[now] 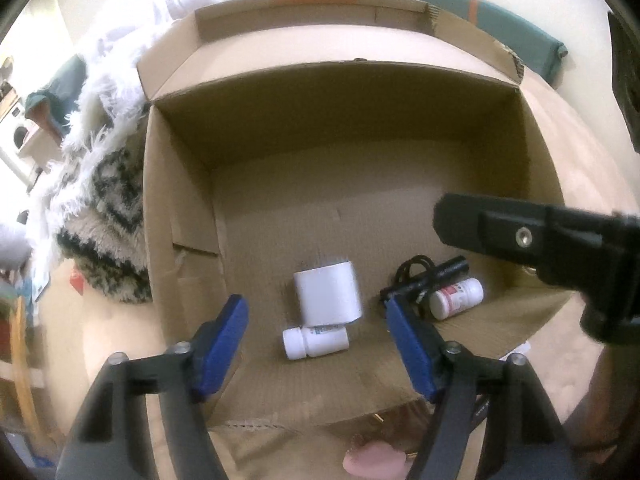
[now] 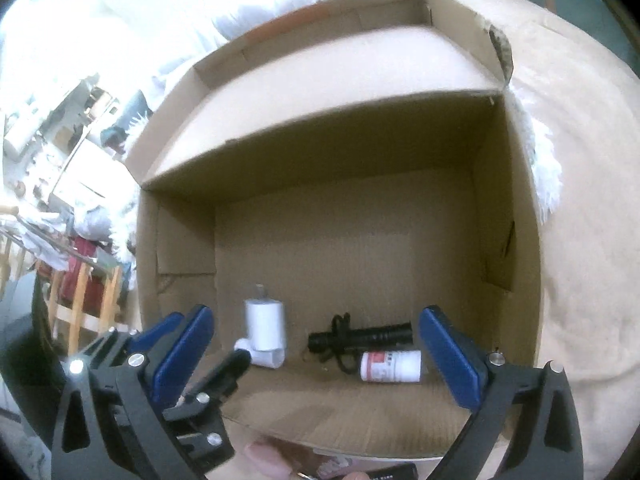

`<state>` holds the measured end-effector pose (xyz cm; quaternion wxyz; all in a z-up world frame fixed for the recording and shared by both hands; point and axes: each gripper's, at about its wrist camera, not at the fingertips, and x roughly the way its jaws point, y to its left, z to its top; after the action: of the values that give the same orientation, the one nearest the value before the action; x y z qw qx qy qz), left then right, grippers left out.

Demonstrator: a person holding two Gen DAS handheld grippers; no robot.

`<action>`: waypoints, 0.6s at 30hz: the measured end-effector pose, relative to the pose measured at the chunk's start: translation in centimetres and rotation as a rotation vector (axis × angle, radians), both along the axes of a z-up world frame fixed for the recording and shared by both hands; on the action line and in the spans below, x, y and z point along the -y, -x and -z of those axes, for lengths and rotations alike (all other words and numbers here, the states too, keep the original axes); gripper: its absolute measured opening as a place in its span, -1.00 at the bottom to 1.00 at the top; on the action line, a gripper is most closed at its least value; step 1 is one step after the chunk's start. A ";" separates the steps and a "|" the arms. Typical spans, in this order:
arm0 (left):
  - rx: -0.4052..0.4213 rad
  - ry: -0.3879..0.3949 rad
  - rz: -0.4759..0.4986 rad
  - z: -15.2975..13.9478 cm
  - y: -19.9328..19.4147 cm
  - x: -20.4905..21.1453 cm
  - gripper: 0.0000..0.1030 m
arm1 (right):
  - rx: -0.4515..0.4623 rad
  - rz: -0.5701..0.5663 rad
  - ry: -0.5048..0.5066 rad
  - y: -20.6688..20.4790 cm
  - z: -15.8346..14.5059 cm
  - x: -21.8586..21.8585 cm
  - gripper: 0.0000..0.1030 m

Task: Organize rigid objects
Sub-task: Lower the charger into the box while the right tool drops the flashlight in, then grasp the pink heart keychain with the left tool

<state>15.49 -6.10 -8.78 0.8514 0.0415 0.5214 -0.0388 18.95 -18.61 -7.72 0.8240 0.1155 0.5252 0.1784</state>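
Note:
An open cardboard box (image 1: pixel 180 240) (image 2: pixel 520 184) lies below both grippers. On its floor a white rectangular container (image 1: pixel 326 296) (image 2: pixel 266 326) rests against a small white pill bottle (image 1: pixel 316 342) (image 2: pixel 242 346) lying on its side. To the right lie a black flashlight (image 1: pixel 436 278) (image 2: pixel 360 336) and a white bottle with a red label (image 1: pixel 456 298) (image 2: pixel 390 366). My left gripper (image 1: pixel 318 346) hangs open over the white pill bottle, its blue pads touching nothing. My right gripper (image 2: pixel 318 356) stands wide open above the flashlight, also holding nothing. One of its black fingers (image 1: pixel 480 224) crosses the left wrist view.
A fluffy white and black blanket (image 1: pixel 100 208) lies against the box's left side. A teal cushion (image 1: pixel 500 20) sits behind it. Beige bedding (image 2: pixel 580 260) spreads to the right. A wooden rack (image 2: pixel 80 304) stands far left. A person's fingertip (image 1: pixel 372 464) shows at the box's near edge.

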 end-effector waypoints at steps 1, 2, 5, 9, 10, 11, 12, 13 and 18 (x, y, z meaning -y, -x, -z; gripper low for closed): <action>0.003 -0.004 0.000 0.0 0.0 0.1 0.36 | 0.004 -0.004 0.005 0.0 -0.1 -0.2 1.00; 0.005 -0.008 0.000 -0.1 0.2 0.1 0.36 | 0.008 -0.007 0.013 0.0 -0.1 -0.3 1.00; 0.024 -0.020 -0.006 -0.4 0.4 0.1 0.36 | 0.018 -0.012 0.024 0.0 -0.6 -0.2 1.00; 0.026 -0.003 -0.036 -1.5 0.3 -0.7 0.36 | 0.041 -0.006 0.018 0.3 -1.2 -0.2 1.00; 0.021 0.005 -0.043 -1.6 0.1 -1.1 0.36 | 0.047 -0.002 0.017 0.4 -1.4 -0.1 1.00; 0.013 0.013 -0.053 -1.6 0.0 -1.5 0.36 | 0.051 0.003 0.015 0.4 -1.5 0.0 1.00; 0.005 0.021 -0.065 -1.7 0.0 -1.9 0.36 | 0.056 0.009 0.013 0.5 -1.6 0.2 1.00; -0.002 0.028 -0.074 -1.8 0.0 -2.2 0.36 | 0.059 0.011 0.013 0.6 -1.7 0.4 1.00; 0.002 0.032 -0.102 -3.0 0.6 -3.0 0.36 | 0.078 0.031 0.021 1.5 -2.5 1.2 1.00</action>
<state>14.88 -3.07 -5.73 0.8533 0.0014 0.5214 -0.0038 17.40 -19.82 -5.25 0.8477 0.1078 0.4928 0.1642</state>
